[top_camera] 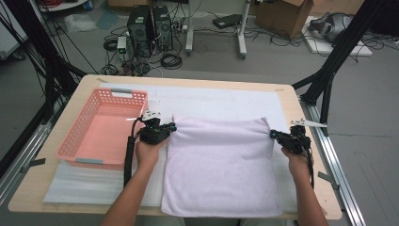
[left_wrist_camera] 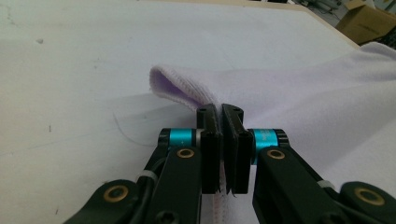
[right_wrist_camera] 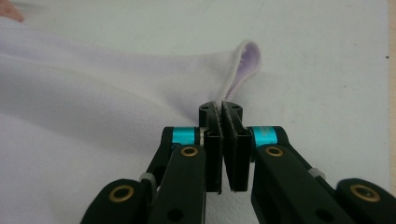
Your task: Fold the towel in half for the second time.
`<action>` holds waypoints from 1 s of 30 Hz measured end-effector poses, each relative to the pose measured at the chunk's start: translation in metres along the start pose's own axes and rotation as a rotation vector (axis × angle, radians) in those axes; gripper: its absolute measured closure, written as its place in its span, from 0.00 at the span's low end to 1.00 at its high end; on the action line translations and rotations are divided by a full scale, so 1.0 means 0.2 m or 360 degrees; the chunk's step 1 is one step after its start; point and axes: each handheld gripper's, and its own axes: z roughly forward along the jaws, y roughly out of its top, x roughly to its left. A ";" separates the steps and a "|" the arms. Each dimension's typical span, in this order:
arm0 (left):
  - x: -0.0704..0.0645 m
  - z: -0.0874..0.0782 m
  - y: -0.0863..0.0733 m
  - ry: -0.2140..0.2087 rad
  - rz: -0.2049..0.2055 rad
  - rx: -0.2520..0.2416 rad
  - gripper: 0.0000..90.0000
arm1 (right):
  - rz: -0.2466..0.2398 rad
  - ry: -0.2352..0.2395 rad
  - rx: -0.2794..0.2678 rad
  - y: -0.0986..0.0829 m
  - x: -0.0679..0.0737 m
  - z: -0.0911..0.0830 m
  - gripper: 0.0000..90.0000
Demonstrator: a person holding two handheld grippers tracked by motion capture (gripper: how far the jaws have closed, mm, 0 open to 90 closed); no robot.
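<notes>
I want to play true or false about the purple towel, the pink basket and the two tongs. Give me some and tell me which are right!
1. The left tongs are pinching a corner of the towel. True.
2. The towel is lying inside the pink basket. False: it lies spread on the table, to the right of the basket.
3. The right tongs are open with nothing between them. False: they are shut on the towel's other far corner.
4. The basket has nothing in it. True.
5. The towel is bright green. False: it is pale purple.
</notes>
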 end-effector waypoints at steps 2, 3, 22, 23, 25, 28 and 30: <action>-0.01 -0.03 -0.01 -0.0008 0.0007 -0.0016 0.95 | -0.0013 0.0012 -0.0015 0.00 0.02 -0.03 0.97; -0.02 -0.04 -0.01 -0.0016 0.0008 -0.0016 0.95 | -0.0025 0.0015 -0.0024 0.00 0.03 -0.05 0.97; -0.14 -0.34 -0.24 -0.0159 0.0111 -0.0057 0.95 | -0.0105 0.0093 -0.0079 -0.25 0.17 -0.35 0.97; -0.15 -0.36 -0.25 -0.0170 0.0120 -0.0050 0.95 | -0.0112 0.0094 -0.0078 -0.26 0.18 -0.36 0.97; -0.15 -0.38 -0.28 -0.0180 0.0129 -0.0043 0.95 | -0.0130 0.0093 -0.0076 -0.28 0.19 -0.38 0.97; -0.16 -0.40 -0.33 -0.0212 0.0135 -0.0030 0.95 | -0.0129 0.0090 -0.0047 -0.33 0.20 -0.40 0.97; -0.16 -0.40 -0.35 -0.0221 0.0153 -0.0032 0.92 | -0.0132 0.0088 -0.0009 -0.35 0.21 -0.40 0.94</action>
